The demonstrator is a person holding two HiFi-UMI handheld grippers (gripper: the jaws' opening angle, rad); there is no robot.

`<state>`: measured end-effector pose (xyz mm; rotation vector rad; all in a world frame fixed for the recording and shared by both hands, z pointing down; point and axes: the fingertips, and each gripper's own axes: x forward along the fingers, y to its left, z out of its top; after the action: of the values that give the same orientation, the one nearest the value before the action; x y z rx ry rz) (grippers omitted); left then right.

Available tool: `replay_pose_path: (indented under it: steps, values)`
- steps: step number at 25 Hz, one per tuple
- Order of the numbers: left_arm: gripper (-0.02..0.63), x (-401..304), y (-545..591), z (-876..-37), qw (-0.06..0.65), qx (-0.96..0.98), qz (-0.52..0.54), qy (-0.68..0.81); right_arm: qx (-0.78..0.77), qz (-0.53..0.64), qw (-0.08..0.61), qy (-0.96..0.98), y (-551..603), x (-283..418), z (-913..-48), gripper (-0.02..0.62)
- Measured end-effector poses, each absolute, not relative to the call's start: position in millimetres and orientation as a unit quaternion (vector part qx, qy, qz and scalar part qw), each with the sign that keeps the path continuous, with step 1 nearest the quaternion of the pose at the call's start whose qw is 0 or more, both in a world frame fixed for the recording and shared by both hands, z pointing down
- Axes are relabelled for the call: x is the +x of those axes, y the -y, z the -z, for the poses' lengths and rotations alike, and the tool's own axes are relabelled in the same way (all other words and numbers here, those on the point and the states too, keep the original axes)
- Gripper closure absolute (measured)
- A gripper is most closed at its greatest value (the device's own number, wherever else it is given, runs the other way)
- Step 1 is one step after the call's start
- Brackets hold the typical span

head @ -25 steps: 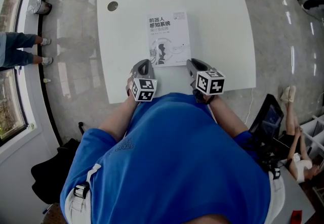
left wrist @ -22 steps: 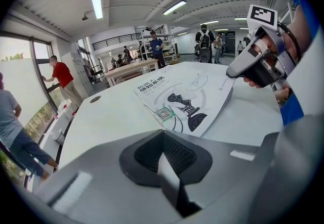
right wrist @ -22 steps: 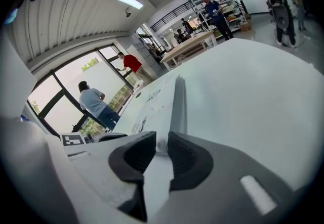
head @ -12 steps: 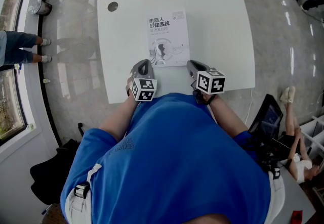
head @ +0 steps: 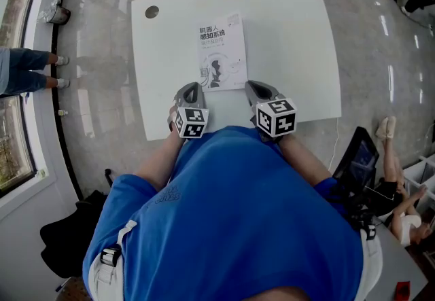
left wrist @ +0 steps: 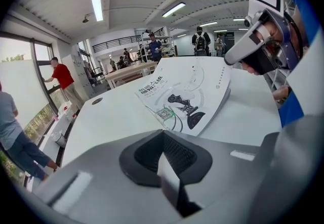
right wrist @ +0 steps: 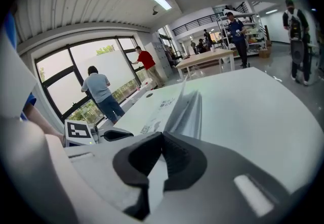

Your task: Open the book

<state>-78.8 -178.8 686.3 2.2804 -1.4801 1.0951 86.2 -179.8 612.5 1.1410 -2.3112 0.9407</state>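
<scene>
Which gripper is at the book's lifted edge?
The right gripper, at the near right corner of the book, where the cover is lifted; the left gripper sits by the flat left corner.

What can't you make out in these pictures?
Right gripper view: whether the right gripper pinches the lifted cover of the book; its own pads cover the contact.
Head view: the near edge of the table, partly behind the person's blue shirt.
All views: the book's small print, too small.
</scene>
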Motion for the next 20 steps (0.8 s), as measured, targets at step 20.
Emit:
replay_pose_path:
  steps: [20]
  values:
    - [0.599, -127, 146, -628, 0.111, 0.748, -0.332, 0.564, 0.271, -0.221, 0.196, 0.916, 171, -36, -530, 0.592]
